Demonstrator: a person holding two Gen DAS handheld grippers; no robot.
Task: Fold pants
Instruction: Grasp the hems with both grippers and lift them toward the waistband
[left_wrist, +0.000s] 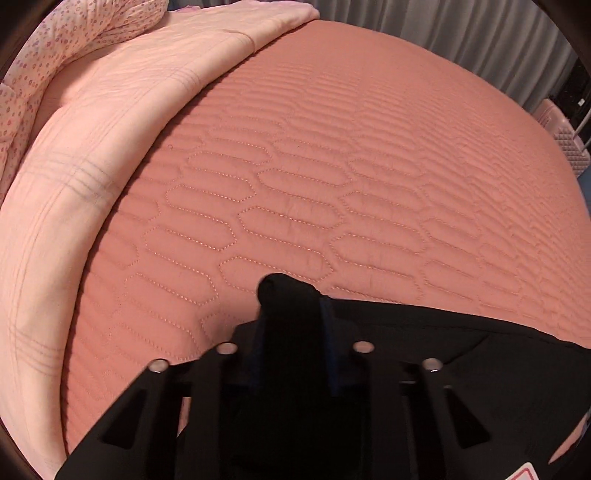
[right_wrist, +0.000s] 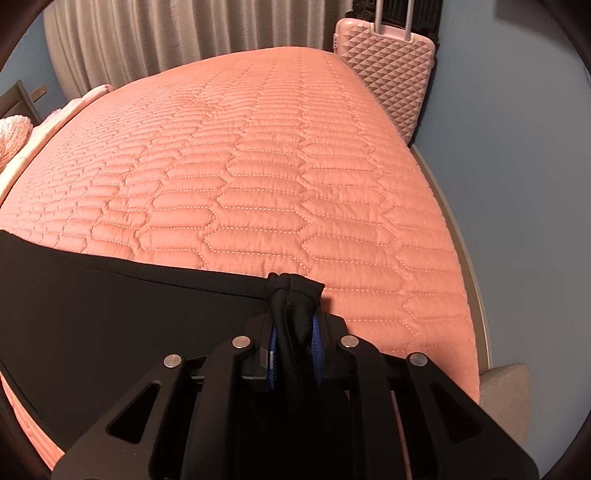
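Black pants (left_wrist: 443, 332) lie spread along the near edge of a bed with a salmon quilted cover (left_wrist: 314, 184). My left gripper (left_wrist: 291, 314) is shut on a bunched corner of the pants, and a fold of black cloth sticks up between its blue pads. In the right wrist view the pants (right_wrist: 110, 295) stretch off to the left. My right gripper (right_wrist: 293, 325) is shut on another bunched edge of them, pinched between its blue pads (right_wrist: 317, 343). The cloth runs taut between the two grips.
A pale pink folded blanket (left_wrist: 92, 166) and floral bedding (left_wrist: 55, 55) lie along the bed's left side. A pink hard-shell suitcase (right_wrist: 388, 66) stands past the far right corner, by grey curtains (right_wrist: 147, 40). The quilted cover (right_wrist: 277, 166) stretches away ahead.
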